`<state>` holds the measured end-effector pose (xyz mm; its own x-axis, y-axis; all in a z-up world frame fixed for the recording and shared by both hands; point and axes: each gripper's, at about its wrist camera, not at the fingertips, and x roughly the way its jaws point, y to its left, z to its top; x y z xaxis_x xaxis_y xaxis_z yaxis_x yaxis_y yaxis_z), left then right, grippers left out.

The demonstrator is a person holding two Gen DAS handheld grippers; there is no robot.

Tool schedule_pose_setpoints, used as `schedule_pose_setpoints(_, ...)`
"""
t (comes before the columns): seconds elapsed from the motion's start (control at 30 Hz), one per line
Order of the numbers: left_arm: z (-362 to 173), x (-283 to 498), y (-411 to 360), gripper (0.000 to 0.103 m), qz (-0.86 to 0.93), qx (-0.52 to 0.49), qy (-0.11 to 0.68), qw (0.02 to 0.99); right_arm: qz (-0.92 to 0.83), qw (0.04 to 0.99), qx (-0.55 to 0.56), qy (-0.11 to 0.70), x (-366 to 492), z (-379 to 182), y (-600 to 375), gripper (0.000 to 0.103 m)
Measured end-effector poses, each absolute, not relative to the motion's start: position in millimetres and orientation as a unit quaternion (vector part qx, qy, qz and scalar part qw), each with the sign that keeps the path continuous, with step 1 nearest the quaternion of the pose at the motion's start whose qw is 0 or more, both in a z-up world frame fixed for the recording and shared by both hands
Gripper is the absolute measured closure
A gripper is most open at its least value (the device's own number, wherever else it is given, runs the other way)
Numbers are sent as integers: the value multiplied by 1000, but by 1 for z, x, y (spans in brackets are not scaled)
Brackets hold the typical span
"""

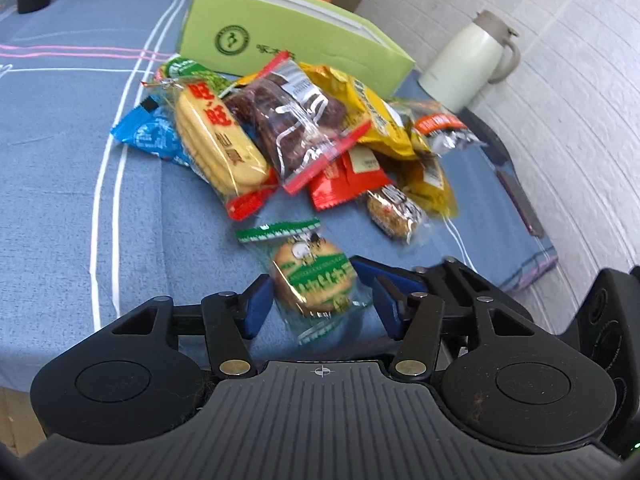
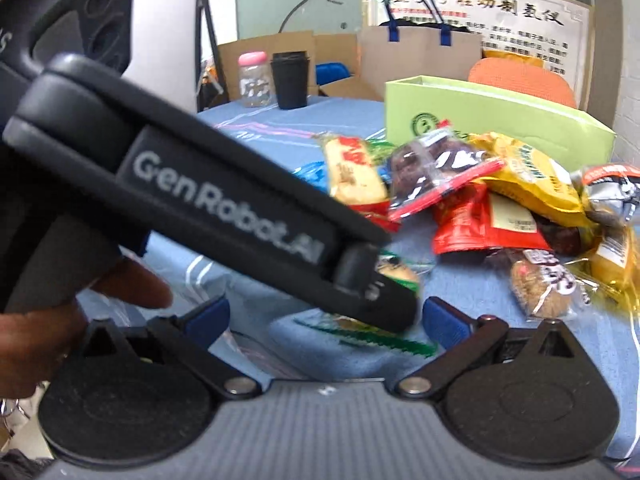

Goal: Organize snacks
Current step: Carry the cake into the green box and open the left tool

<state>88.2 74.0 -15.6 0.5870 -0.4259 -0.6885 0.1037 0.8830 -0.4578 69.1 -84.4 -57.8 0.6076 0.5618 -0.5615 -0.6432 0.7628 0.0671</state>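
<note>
A heap of wrapped snacks [image 1: 304, 128] lies on the blue tablecloth [image 1: 60, 184] before a light green box [image 1: 280, 40]. One green-wrapped round biscuit [image 1: 312, 280] lies apart, nearer me. My left gripper [image 1: 316, 296] is open, its blue pads either side of that biscuit without pressing it. In the right wrist view the heap [image 2: 480, 192] and green box [image 2: 500, 120] sit ahead. My right gripper [image 2: 324, 320] is open over the cloth. The left gripper's black body [image 2: 224, 204] crosses in front and hides most of the green biscuit [image 2: 396, 276].
A cream thermos jug [image 1: 468, 60] stands right of the box near the white wall. A dark phone [image 1: 520, 204] lies at the table's right edge. At the far side stand a black cup [image 2: 290, 80], a pink-lidded jar [image 2: 252, 80] and cardboard boxes with a paper bag [image 2: 420, 56].
</note>
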Motion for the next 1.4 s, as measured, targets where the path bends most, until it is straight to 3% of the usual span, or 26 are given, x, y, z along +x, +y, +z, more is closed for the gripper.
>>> schedule_pose_setpoints(0.1,-13,88,79,61,-146,-195,424,872,322,901,-67,283,75,-53,-93,1)
schedule_pose_setpoints(0.37,-16,89,76,62,-141,-187,427,874,331,894,-92,287,71,-59,-81,2)
schedule_pose_setpoints(0.47,-17,89,71,68,-143,-179,424,876,326,898,-88,282,72,-60,-81,5)
schedule_pose_setpoints(0.53,-17,87,67,81,-138,-163,419,883,331,899,-85,273,66,-59,-81,13)
schedule_pose_setpoints(0.57,-18,86,65,81,-137,-160,416,885,325,902,-85,271,61,-58,-82,25)
schedule_pose_setpoints(0.67,-17,80,61,84,-127,-150,407,892,318,903,-71,279,57,-54,-91,33)
schedule_pose_setpoints(0.73,-15,78,61,94,-129,-156,406,891,311,905,-67,282,55,-49,-95,33)
schedule_pose_setpoints(1.03,40,84,49,94,-163,-149,335,916,270,936,-82,210,59,4,-103,28)
schedule_pose_setpoints(1.4,106,241,73,94,-134,-154,274,940,282,934,-142,168,234,61,-65,28)
